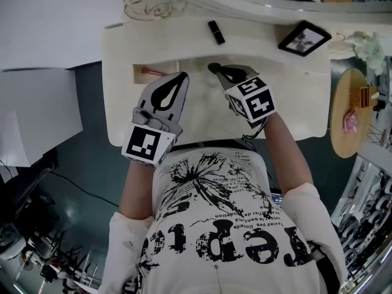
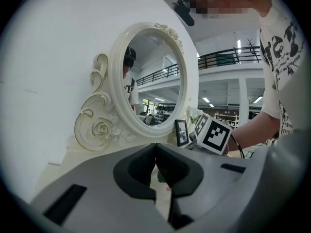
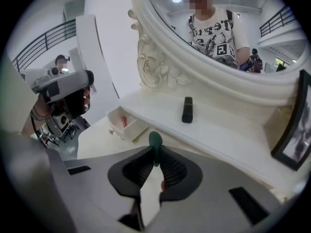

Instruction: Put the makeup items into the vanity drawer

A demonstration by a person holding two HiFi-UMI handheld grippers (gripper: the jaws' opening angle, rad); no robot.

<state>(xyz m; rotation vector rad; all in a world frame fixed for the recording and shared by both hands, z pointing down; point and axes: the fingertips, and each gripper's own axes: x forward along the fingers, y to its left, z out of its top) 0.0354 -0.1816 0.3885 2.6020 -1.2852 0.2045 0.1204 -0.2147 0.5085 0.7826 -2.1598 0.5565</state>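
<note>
My right gripper (image 1: 222,72) is shut on a slim dark green makeup item (image 3: 155,142), whose rounded tip sticks out past the pads, above the cream vanity top (image 1: 294,103). To its left my left gripper (image 1: 182,76) is shut with nothing between its pads. A small open drawer (image 1: 138,72) at the vanity's back left holds a red makeup item (image 1: 153,72); the right gripper view has this drawer (image 3: 131,130) left of the green item. A black tube (image 1: 215,32) lies on the raised shelf under the mirror, and it (image 3: 187,109) also appears in the right gripper view.
A framed photo (image 1: 304,38) leans at the shelf's right end. The ornate oval mirror (image 3: 218,33) rises behind the shelf. A round wooden side table (image 1: 346,115) with small things stands right of the vanity, and white flowers (image 1: 373,48) sit above it.
</note>
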